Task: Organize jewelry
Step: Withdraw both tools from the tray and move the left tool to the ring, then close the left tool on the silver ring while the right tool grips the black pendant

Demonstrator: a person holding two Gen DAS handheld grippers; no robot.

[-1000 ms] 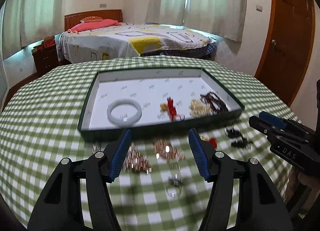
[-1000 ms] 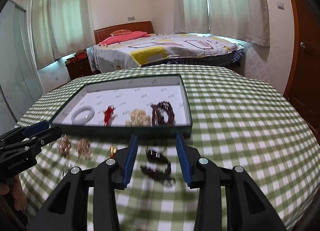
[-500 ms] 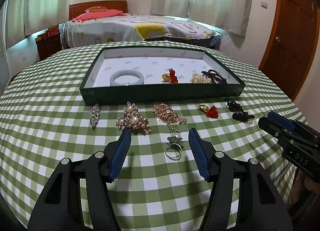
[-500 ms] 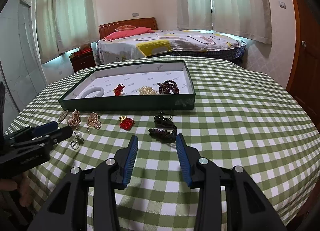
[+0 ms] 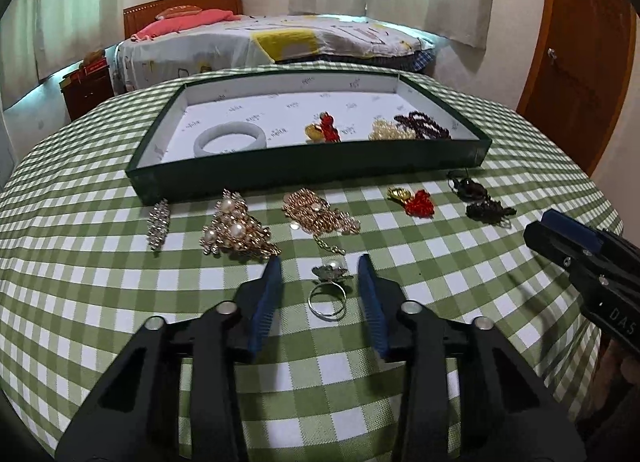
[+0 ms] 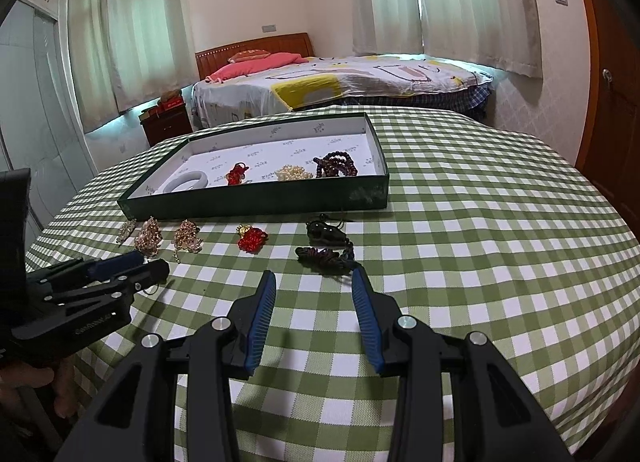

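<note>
A dark green tray (image 5: 304,170) with a white floor holds a pale bangle (image 5: 230,138), a red and gold charm (image 5: 323,130), a pearl bracelet (image 5: 390,133) and dark beads (image 5: 424,126). On the cloth before it lie a crystal brooch (image 5: 158,222), a pearl brooch (image 5: 234,232), a gold chain piece (image 5: 318,216), a red knot charm (image 5: 416,200) and a dark tassel pendant (image 5: 482,202). A silver pearl ring (image 5: 329,288) lies between the tips of my open left gripper (image 5: 320,274). My right gripper (image 6: 314,282) is open and empty, just short of the dark pendant (image 6: 326,246).
The round table has a green checked cloth (image 6: 500,242); its edge falls away close on the right and near side. A bed (image 6: 340,82), a bedside cabinet (image 6: 166,122) and a wooden door (image 5: 580,42) stand beyond.
Both grippers have drawn back from the tray toward the near edge. The left one now has the ring between its open fingers. Nothing was picked up.
</note>
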